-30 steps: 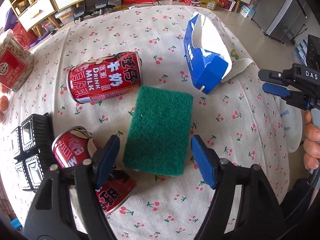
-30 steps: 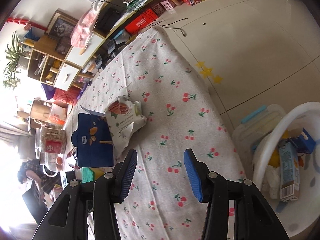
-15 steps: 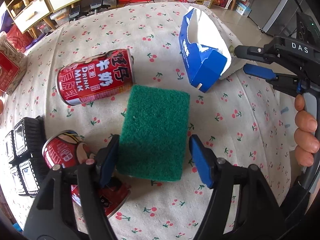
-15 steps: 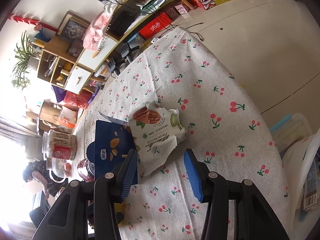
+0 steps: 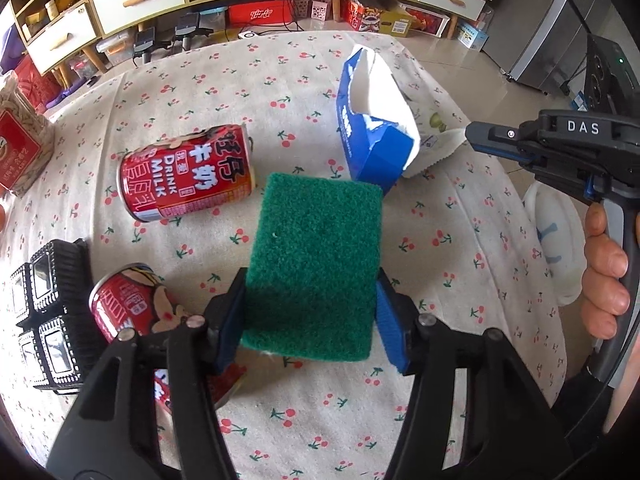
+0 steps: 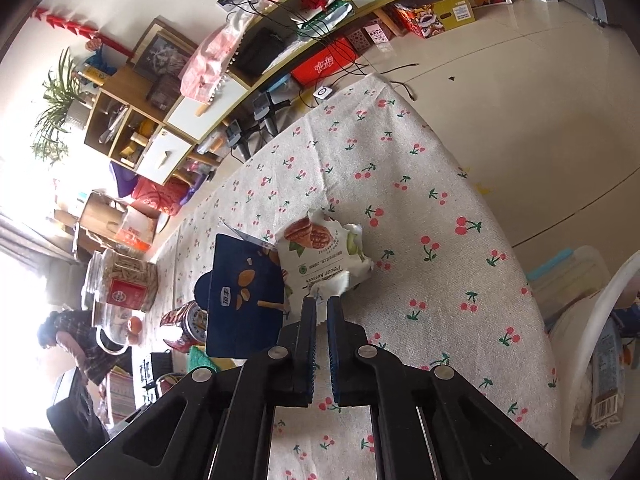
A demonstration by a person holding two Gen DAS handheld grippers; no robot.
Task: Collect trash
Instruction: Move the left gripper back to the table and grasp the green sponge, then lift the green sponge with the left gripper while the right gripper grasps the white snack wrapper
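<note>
A green scouring sponge lies flat on the cherry-print tablecloth. My left gripper straddles its near end; the jaws are closing and both blue pads touch its long sides. A torn white snack packet lies beside an open blue carton. My right gripper is shut on the packet's near edge. In the left wrist view the right gripper pinches the packet behind the carton. Two red milk cans lie at left.
A white bin holding wrappers stands off the table's right edge. A black plastic tray and a glass jar sit at the table's left. A hand grips the right tool. Shelves and boxes line the far wall; a person is at the far left.
The right gripper moved in to the snack packet and shut on its edge. The left jaws narrowed from wide apart to touching the sponge's sides.
</note>
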